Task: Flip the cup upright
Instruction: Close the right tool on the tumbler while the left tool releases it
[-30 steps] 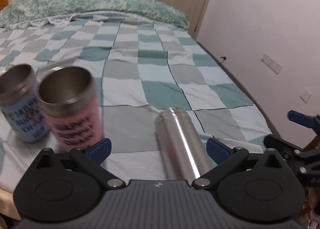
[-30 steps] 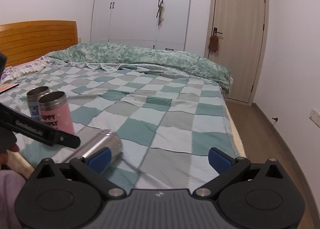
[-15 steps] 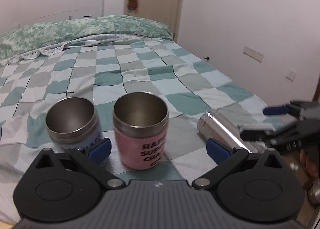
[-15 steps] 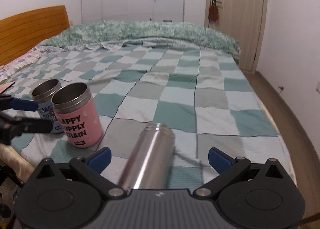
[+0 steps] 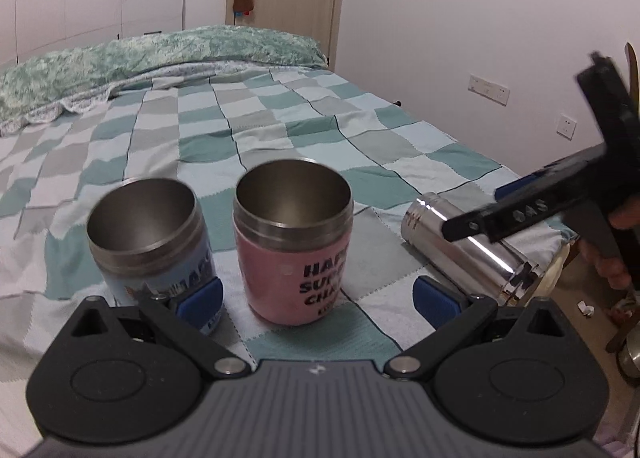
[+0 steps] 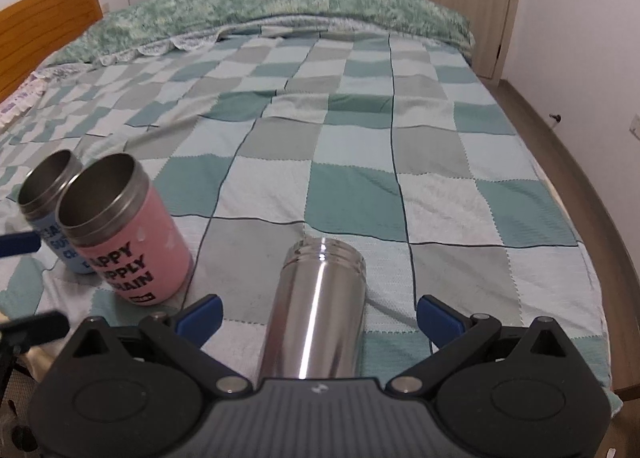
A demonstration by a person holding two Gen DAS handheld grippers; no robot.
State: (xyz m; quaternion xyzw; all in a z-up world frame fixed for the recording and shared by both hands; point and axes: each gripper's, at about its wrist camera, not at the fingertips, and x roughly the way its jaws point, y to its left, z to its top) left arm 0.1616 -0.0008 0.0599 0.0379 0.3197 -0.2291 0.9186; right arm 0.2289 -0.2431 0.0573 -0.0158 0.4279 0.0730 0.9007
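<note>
Steel cup (image 6: 316,310): lying down, lower centre, long axis pointing away, mouth probably far.
Right gripper (image 6: 318,316): spread wide, straddling it, nearer.
Left gripper (image 5: 316,298): spread, empty.

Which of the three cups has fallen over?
The plain shiny steel cup lies on its side on the checked bedspread. The pink cup and the blue cup stand upright, mouths up.

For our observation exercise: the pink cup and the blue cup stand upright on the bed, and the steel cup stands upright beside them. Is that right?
Not quite. The steel cup lies on its side, as the right wrist view shows. The pink cup and blue cup do stand upright on the bed.
</note>
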